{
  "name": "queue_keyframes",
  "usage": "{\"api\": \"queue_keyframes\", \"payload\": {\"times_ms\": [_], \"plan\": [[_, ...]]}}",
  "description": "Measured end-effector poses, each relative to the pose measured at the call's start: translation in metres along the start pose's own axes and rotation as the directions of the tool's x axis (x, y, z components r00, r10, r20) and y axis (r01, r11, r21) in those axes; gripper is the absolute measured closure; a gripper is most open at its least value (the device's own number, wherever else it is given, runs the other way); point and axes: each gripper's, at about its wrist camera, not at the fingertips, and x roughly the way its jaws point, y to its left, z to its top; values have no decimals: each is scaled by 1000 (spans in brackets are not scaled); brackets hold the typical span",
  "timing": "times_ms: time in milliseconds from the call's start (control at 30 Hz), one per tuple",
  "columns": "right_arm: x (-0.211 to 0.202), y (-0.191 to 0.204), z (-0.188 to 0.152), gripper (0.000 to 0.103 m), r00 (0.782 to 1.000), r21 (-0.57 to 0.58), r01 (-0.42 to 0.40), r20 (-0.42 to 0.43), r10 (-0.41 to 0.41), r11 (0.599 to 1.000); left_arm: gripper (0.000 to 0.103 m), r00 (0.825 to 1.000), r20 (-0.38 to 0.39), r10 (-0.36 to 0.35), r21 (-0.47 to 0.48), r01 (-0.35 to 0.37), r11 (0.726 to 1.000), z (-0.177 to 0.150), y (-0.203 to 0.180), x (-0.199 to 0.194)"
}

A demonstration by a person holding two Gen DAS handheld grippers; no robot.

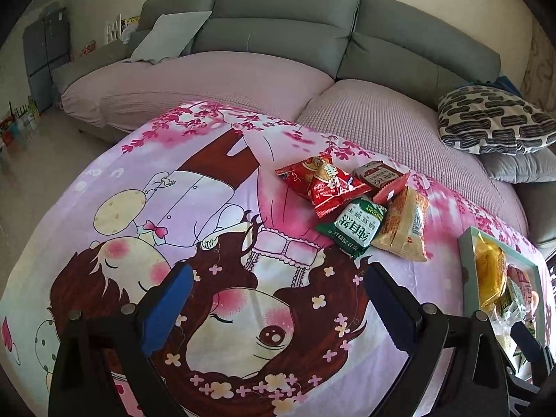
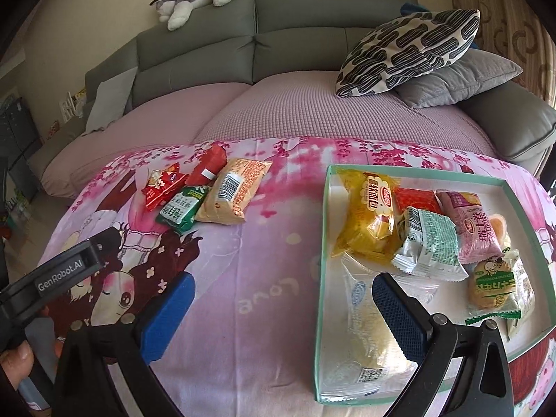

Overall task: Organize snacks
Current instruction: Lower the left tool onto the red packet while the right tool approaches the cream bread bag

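- Left wrist view: my left gripper hangs over the cartoon-print cloth with its jaws spread wide and nothing between them.
- Ahead and to its right, four loose snacks lie in a touching heap: a red packet, a brown-and-red packet, a green packet and a tan packet. I judge these are what remains to sort.
- The green packet shows the word "BISCUIT" and large Chinese characters, upside down from here.
- At the far right edge sits the tray.
- Right wrist view: my right gripper is open and empty, one finger poised above a clear-wrapped pastry in the tray's near corner.
- The tray gathers the sorted snacks: a yellow bag, a pale green packet, a pink packet reading "DALIYUAN".
- The other gripper's body reads "GenRobot.AI".
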Motion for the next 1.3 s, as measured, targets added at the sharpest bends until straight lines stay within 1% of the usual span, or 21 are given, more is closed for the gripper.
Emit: {"api": "queue_keyframes", "payload": {"times_ms": [100, 200, 333, 600, 700, 800, 967, 1067, 1167, 1300], "plan": [[-2, 9, 2, 0, 1000, -14, -13, 22, 13, 1000, 4, 1000, 3, -19, -32, 19, 999, 3, 8, 0], [1, 15, 2, 0, 1000, -23, -16, 24, 17, 1000, 4, 1000, -1, -6, -47, 6, 999, 5, 14, 2], [6, 16, 2, 0, 1000, -15, -20, 17, 20, 1000, 4, 1000, -6, -20, -63, 19, 998, 6, 20, 7], [18, 14, 5, 0, 1000, 6, -17, -9, 17, 1000, 4, 998, -52, -38, -72, 35, 997, 9, 14, 25], [22, 17, 8, 0, 1000, 4, -16, -14, 16, 1000, 4, 997, -68, -47, -69, 42, 997, 12, 11, 32], [27, 20, 11, 0, 1000, -6, -24, -20, 24, 1000, 4, 995, -78, -59, -88, 52, 995, 15, 14, 38], [35, 24, 16, 0, 999, -15, -32, -41, 31, 999, 4, 994, -89, -60, -109, 51, 993, 24, 20, 47], [42, 27, 21, 0, 998, -16, -44, -51, 43, 999, 4, 995, -84, -57, -109, 47, 993, 32, 21, 53], [50, 32, 31, 0, 998, -13, -56, -42, 55, 998, 4, 996, -68, -61, -94, 54, 994, 43, 18, 57], [66, 38, 46, 0, 998, -4, -49, -28, 49, 999, 4, 996, -54, -77, -63, 73, 995, 57, 11, 65]]}}
